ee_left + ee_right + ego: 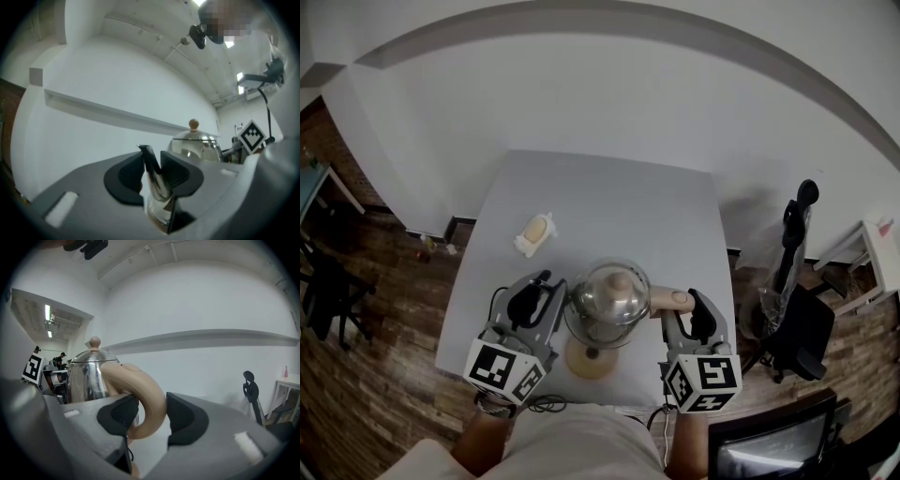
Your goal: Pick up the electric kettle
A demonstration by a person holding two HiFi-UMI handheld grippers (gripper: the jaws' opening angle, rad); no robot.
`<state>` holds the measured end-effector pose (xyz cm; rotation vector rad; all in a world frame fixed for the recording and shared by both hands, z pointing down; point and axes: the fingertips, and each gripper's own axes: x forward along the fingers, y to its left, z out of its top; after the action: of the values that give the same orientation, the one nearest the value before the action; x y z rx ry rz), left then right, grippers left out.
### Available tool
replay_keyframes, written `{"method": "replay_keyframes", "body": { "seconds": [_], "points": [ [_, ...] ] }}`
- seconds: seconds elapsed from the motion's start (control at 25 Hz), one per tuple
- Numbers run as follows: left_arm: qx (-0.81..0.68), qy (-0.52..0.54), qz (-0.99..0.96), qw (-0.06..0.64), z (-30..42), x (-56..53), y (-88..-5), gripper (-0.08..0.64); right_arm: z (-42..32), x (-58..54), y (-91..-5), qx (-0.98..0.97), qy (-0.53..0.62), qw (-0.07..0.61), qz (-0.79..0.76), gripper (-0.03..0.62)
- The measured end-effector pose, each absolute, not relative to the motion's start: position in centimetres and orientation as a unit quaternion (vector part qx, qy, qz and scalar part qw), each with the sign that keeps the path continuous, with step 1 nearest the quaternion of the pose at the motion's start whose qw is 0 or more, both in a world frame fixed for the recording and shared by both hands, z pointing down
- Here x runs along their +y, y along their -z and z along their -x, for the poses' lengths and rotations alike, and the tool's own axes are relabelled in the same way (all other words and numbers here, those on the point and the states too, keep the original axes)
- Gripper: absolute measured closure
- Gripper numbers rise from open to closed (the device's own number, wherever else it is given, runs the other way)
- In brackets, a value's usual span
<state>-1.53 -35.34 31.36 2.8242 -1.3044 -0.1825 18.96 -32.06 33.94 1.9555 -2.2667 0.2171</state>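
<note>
The electric kettle (609, 295) is shiny steel with a domed lid, a tan knob and a tan loop handle (671, 300). It hangs just above its round tan base (590, 361) near the grey table's (609, 197) front edge. My left gripper (559, 287) is shut on the kettle's spout (153, 165), which stands upright between the dark pads (176, 174). My right gripper (680, 310) is shut on the handle (143, 392), with the steel body (86, 377) just behind it. The marker cube of my right gripper (253, 135) shows past the kettle in the left gripper view.
A small cream object (534, 232) lies on the table to the far left of the kettle. A black upright stand (796, 234) and a dark chair (797, 337) are on the wooden floor to the right. Another chair (323, 286) stands at the left.
</note>
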Motion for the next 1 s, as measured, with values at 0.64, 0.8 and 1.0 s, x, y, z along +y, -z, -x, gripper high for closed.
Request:
{"method": "replay_keyframes", "body": {
  "seconds": [0.64, 0.8, 1.0],
  "points": [
    [-0.423, 0.069, -0.904, -0.003, 1.6, -34.9, -29.9, 0.445, -19.0, -32.1, -33.0, -0.760, -0.063, 0.074, -0.643, 0.414],
    [-0.426, 0.068, -0.902, -0.003, 1.7, -34.8, -30.0, 0.445, -18.9, -32.1, -33.1, -0.761, -0.061, 0.079, -0.641, 0.416],
    [-0.428, 0.069, -0.901, -0.002, 1.7, -34.7, -30.0, 0.445, -18.9, -32.2, -33.3, -0.761, -0.061, 0.083, -0.641, 0.422]
  ]
}}
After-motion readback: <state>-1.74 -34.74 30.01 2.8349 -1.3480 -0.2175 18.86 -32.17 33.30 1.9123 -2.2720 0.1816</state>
